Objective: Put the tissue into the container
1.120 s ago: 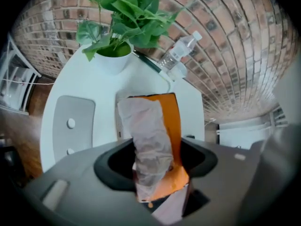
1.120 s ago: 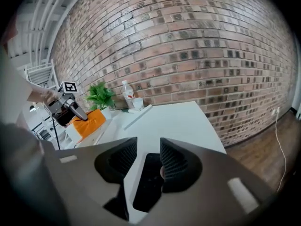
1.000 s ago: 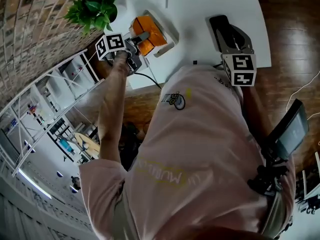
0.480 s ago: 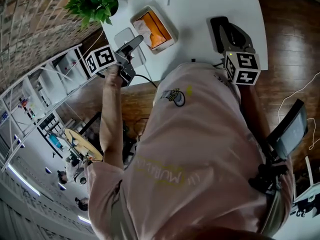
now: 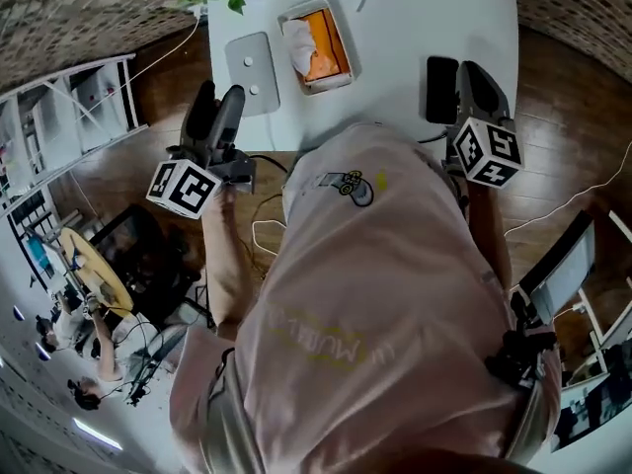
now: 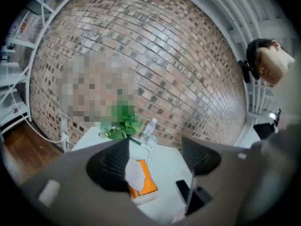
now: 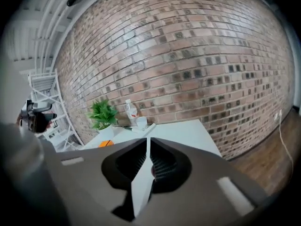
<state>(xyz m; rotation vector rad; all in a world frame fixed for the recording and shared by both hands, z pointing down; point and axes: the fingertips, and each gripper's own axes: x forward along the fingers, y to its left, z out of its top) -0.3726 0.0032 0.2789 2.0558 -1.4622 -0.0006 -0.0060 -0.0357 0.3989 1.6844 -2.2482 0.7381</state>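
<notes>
Surface: white table (image 5: pixel 415 8) against a brick wall (image 6: pixel 164 55)
Tissue (image 5: pixel 298 39): white, lying inside the orange-lined container (image 5: pixel 347 49)
Left gripper (image 6: pixel 155 149): jaws apart, closing, empty
Right gripper (image 7: pixel 147 139): jaws closing, nearly touching, nothing between

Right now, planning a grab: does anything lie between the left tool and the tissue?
Only a flat grey plate on the table, beside the container. The left tool, empty, jaws closing, sees the tissue unobstructed.
</notes>
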